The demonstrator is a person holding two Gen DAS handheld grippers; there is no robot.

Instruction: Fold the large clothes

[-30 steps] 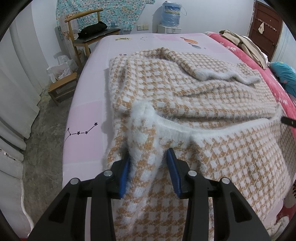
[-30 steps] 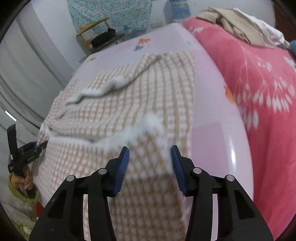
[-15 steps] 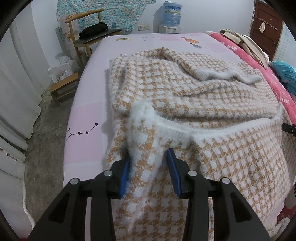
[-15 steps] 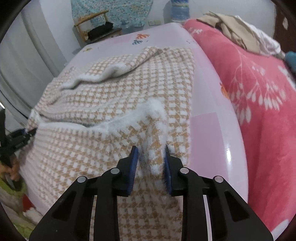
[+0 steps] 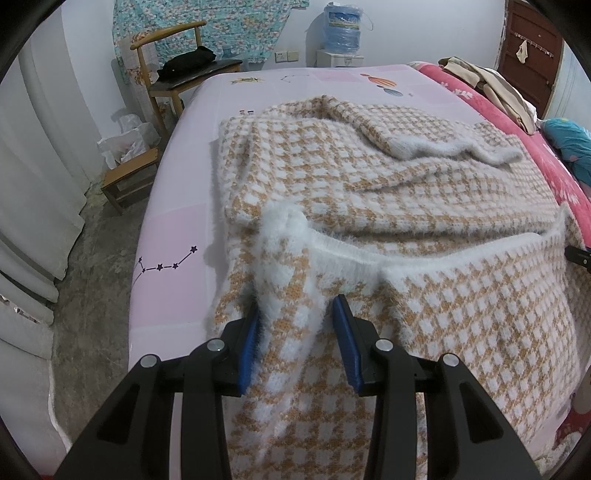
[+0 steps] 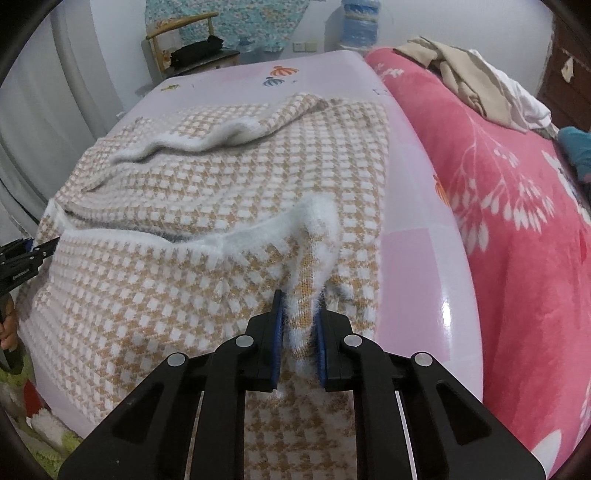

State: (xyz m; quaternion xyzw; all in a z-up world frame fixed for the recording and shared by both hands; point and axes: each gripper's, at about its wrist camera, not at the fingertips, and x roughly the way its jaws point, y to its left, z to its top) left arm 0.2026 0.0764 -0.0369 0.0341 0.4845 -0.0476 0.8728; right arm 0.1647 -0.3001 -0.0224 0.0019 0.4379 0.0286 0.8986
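The right gripper [image 6: 298, 317] is clamped on a bunched fold of the fuzzy white hem of the houndstooth sweater [image 6: 229, 206]; its 2 blue-padded jaws have just been closing, and the fabric now fills the narrow gap between them, pinched up into a ridge that rises toward a white tuft. The left gripper [image 5: 295, 328] holds the matching corner on the opposite side: a thicker roll of hem sits between its blue pads, pressed against both, with the jaws standing wider than those of the right one.

Between the 2 grips the white hem [image 5: 424, 254] runs as a band across the sweater, lifted slightly off the layer beneath. The sweater, tan and white, lies spread on the pink bed sheet [image 5: 177, 236], its near edge hanging toward the grippers, and a sleeve with a white cuff [image 5: 458, 147] is folded across its far part.

In the right wrist view the left gripper shows at the left edge with a hand [image 6: 7, 325] on its grip. A red floral blanket [image 6: 517, 206] lies just beside the sheet, with beige clothes [image 6: 461, 70] piled on its far end. Beyond the bed stand a wooden chair [image 5: 173, 74], a small stool [image 5: 129, 177] and a blue water jug [image 5: 341, 27].
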